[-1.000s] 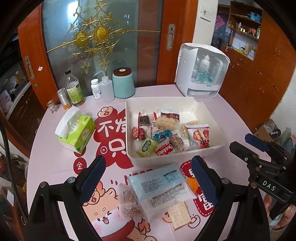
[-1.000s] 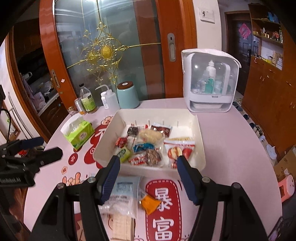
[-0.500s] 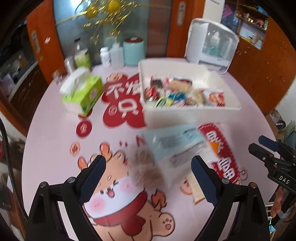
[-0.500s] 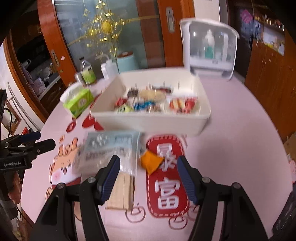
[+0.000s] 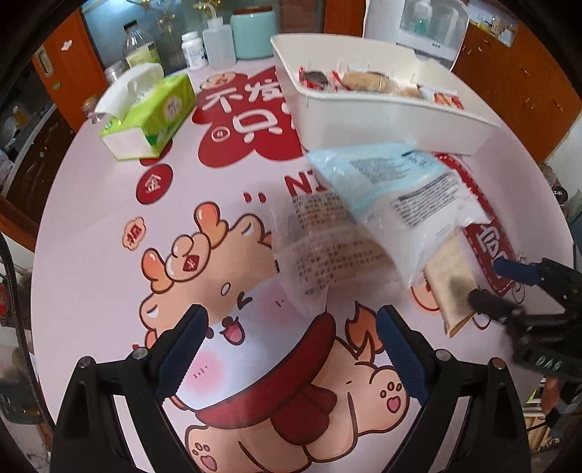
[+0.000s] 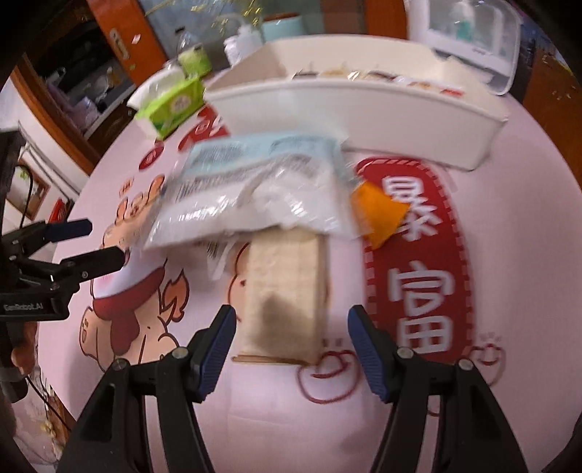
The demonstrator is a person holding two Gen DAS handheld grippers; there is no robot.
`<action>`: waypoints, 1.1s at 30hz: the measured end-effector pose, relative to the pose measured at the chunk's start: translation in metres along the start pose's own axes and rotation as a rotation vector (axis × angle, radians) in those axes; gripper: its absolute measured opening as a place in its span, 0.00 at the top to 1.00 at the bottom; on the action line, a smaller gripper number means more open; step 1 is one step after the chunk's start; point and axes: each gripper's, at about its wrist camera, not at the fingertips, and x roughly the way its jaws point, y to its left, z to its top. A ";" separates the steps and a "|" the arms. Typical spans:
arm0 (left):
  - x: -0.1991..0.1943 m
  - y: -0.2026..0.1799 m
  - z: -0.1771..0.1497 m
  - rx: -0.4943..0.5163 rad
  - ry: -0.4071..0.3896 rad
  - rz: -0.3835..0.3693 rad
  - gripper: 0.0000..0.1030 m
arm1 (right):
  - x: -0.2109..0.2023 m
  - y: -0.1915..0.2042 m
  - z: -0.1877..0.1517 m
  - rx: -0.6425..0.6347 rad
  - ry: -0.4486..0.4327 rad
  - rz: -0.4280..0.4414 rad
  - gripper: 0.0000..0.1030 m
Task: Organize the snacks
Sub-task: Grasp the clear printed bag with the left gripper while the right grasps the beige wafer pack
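Counter [image 5: 91, 225]: bare on the near left; tissue box [image 5: 152, 109] far left; white bin [image 5: 367, 120] blocks far side; snack packets [image 5: 393, 193] piled just before the bin.

One white bin [image 5: 382, 112] stands on one round table [image 5: 91, 225]. Four loose snack packets lie before it: one pale blue bag [image 5: 393, 185], one clear wrapper with print [image 5: 320, 247], one pack of beige crackers [image 6: 287, 291] and one small orange packet [image 6: 376, 214]. The snacks inside the bin are too crowded to count. There is one green tissue box [image 5: 152, 112], one teal canister [image 5: 252, 32] and three bottles behind it. Two grippers [image 5: 291, 349] [image 6: 291, 345] are in view.
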 end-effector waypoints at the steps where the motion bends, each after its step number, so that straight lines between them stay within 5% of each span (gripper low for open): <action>1: 0.003 -0.001 0.000 0.002 0.007 -0.008 0.10 | 0.005 0.004 0.000 -0.010 0.004 -0.012 0.37; 13: 0.035 -0.030 0.003 -0.036 0.066 -0.048 0.10 | 0.031 0.021 -0.003 -0.091 0.003 -0.145 0.31; 16: 0.043 -0.033 0.007 -0.089 0.071 -0.045 0.10 | 0.026 0.014 -0.004 -0.077 -0.013 -0.154 0.45; 22: 0.045 -0.044 0.019 -0.142 0.030 -0.040 0.01 | 0.017 -0.006 -0.008 -0.047 -0.017 -0.133 0.46; 33: 0.066 -0.046 0.038 -0.152 0.002 0.046 0.00 | 0.010 -0.025 -0.010 -0.033 -0.014 -0.102 0.46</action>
